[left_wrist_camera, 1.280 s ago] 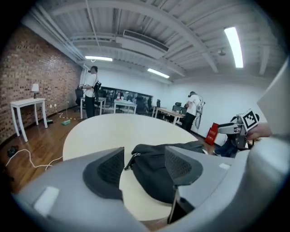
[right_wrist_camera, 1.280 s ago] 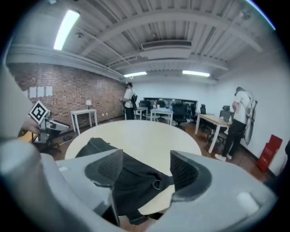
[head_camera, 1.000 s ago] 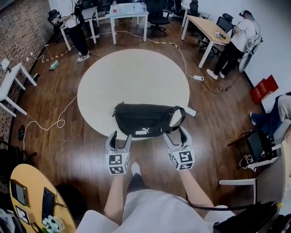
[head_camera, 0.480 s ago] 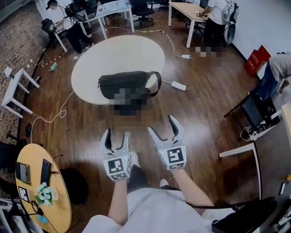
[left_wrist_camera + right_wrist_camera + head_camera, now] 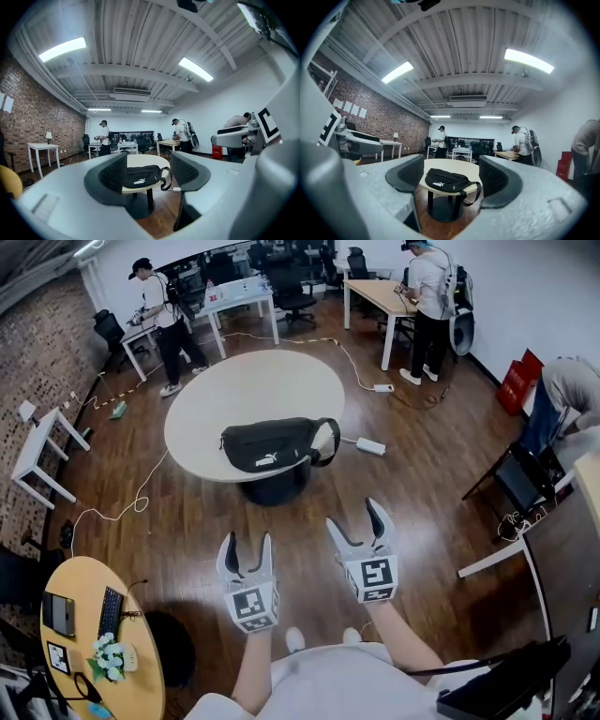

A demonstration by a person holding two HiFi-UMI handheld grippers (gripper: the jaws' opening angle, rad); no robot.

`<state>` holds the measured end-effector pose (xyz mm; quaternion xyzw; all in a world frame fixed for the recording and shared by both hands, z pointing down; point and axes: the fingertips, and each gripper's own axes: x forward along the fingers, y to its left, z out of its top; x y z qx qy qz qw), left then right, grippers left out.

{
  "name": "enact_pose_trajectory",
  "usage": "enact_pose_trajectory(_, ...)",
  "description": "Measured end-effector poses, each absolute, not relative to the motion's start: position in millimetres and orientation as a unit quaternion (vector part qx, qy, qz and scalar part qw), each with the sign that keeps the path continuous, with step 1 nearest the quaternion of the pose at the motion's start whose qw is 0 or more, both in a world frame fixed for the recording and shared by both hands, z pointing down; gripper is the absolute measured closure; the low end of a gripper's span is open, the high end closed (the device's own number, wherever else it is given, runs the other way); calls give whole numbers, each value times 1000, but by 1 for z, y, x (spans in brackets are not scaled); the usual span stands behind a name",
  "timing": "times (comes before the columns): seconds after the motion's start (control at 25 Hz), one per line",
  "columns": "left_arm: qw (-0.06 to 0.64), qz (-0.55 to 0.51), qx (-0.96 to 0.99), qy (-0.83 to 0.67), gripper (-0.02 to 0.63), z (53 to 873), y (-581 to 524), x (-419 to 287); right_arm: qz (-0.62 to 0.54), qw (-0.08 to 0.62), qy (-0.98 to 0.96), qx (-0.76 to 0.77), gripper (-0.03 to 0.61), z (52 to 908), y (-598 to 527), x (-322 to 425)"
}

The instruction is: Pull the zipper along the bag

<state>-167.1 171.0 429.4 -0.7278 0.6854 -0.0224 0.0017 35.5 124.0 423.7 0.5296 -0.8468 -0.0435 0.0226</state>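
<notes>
Black waist bag [image 5: 272,444] lies at the near edge of the round tabletop [image 5: 253,390]. Left tongs [image 5: 247,540] are opening, right tongs [image 5: 352,514] are spread wide. Both are empty, well short of the tabletop. Judgement: approach, pin the fabric, then pinch the zipper pull, not yet discernible.

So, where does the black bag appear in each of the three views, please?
Head view: the black bag lies above centre, at the near edge of the round table.
Left gripper view: the bag is low centre, far off, on the table.
Right gripper view: the bag is low centre, on the table.
Shared landmark: the round table.
</notes>
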Motion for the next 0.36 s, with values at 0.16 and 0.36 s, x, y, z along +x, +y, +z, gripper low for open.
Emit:
enact_pose_trajectory(0.16,14,-35,-734,678,301,428,173,-178,-50,29,-847,529,232,418,123,15)
enact_pose_trajectory(0.36,30,-54,-745,665,301,430,182,-192,-51,36,-850,523,232,418,132,-18)
